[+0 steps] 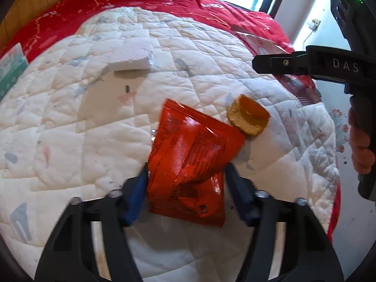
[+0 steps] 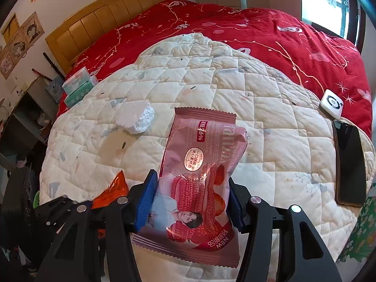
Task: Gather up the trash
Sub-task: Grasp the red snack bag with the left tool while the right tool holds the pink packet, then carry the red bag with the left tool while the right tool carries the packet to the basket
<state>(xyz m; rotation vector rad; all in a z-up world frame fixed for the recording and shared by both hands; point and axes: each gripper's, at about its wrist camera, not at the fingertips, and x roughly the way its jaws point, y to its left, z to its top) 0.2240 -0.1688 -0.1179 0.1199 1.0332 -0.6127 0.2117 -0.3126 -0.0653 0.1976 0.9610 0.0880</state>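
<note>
Pickup step: left tongs (image 1: 186,185) clamp the orange wrapper (image 1: 190,164) on the bed (image 1: 70,129), right tongs (image 2: 191,202) grip the pink wrapper (image 2: 199,176); next, probably lift and bin.

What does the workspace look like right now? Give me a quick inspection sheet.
Surface: white quilt over a red bedspread.
Job's things: orange wrapper; pink cookie packet; foam chunk; orange snack piece.
Clutter: phone, small white device, tissue packs.
Grippers: left gripper closed on the orange wrapper; right gripper closed on the pink cookie packet.
Cables: a white wire at the wall.
Surroundings: wooden headboard, window.
</note>
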